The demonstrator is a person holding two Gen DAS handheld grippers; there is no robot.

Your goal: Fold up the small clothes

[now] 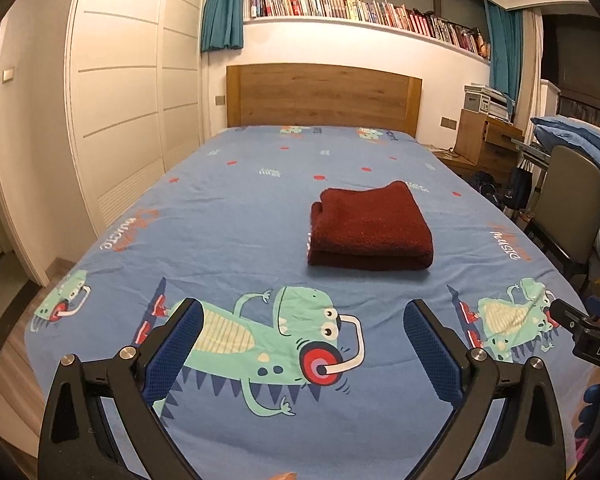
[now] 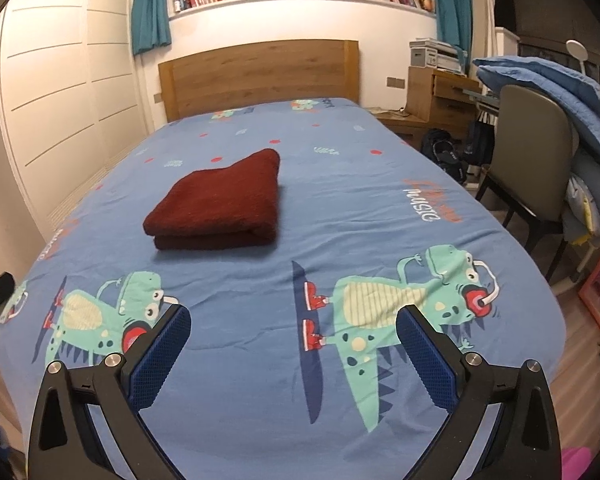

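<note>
The left claw (image 1: 303, 332) is spread wide and holds nothing, hanging over the foot of the bed (image 1: 236, 216); the right claw (image 2: 293, 338) is equally wide and empty. A folded dark red cloth (image 1: 370, 228) lies on the blue dinosaur sheet mid-bed, well apart from both. The left view catches the other claw's black tip at its right edge; the right view shows more of the chair (image 2: 536, 152) piled with blue bedding (image 2: 560, 92)

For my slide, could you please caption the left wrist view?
Open left gripper hovers over the dinosaur bedsheet, facing a folded maroon cloth.
</note>
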